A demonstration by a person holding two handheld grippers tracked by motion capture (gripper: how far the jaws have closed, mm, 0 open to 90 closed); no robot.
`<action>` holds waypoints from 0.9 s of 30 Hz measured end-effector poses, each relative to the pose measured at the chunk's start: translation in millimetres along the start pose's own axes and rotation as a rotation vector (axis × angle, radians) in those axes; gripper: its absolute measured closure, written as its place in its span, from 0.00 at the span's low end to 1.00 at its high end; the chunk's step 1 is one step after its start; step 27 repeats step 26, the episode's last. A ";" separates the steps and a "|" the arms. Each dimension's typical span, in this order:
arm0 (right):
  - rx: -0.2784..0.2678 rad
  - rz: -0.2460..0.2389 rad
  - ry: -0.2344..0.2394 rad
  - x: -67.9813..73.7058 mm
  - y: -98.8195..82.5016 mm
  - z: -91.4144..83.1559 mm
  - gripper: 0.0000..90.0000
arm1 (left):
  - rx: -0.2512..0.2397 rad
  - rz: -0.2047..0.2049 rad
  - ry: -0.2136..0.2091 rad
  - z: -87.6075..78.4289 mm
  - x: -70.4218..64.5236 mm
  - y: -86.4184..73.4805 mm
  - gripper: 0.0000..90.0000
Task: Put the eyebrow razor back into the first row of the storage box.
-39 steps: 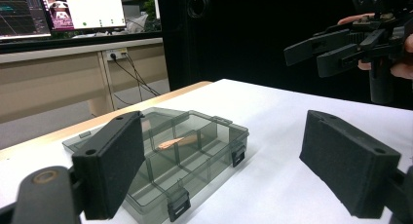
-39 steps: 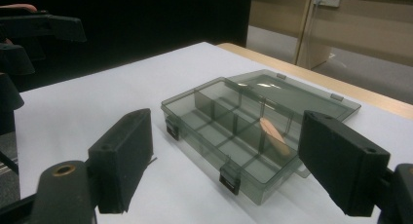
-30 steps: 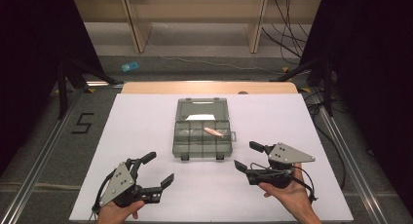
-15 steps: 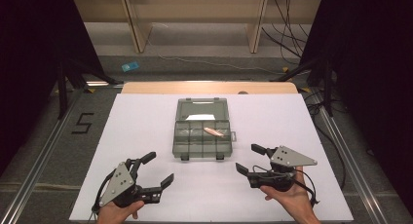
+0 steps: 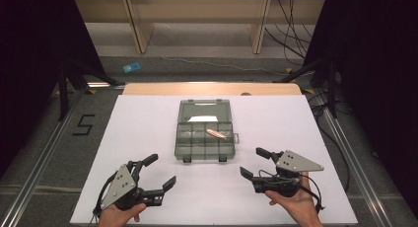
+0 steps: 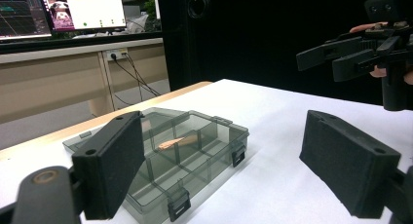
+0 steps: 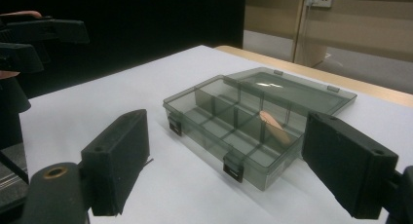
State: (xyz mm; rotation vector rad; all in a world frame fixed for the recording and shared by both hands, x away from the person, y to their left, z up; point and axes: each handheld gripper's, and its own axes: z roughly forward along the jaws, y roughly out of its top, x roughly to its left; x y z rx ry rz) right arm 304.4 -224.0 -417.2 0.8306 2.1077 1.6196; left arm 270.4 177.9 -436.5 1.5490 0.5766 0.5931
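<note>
Right claw (image 5: 256,162) slightly nearer the person, compartment box (image 5: 204,136) ahead, unobstructed.

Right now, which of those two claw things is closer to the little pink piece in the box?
Right. The right gripper sits just below and right of the pink piece, which lies in the box toward its right side. The left gripper is farther off, below and left of the box.

Bright, evenly lit table (image 5: 148,123), dark surroundings, near jaws slightly soft.
</note>
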 end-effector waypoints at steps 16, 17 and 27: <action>-0.005 -0.012 -0.007 0.4 -0.4 -0.3 0.21 | -0.001 0.000 0.000 0.1 -0.1 0.1 0.17; 0.010 -0.008 -0.015 1.3 -0.2 -0.8 0.20 | -0.001 0.000 -0.001 0.1 0.0 0.1 0.17; 0.012 -0.010 -0.013 1.5 -0.3 -0.5 0.21 | 0.000 0.001 -0.001 0.2 0.1 0.0 0.17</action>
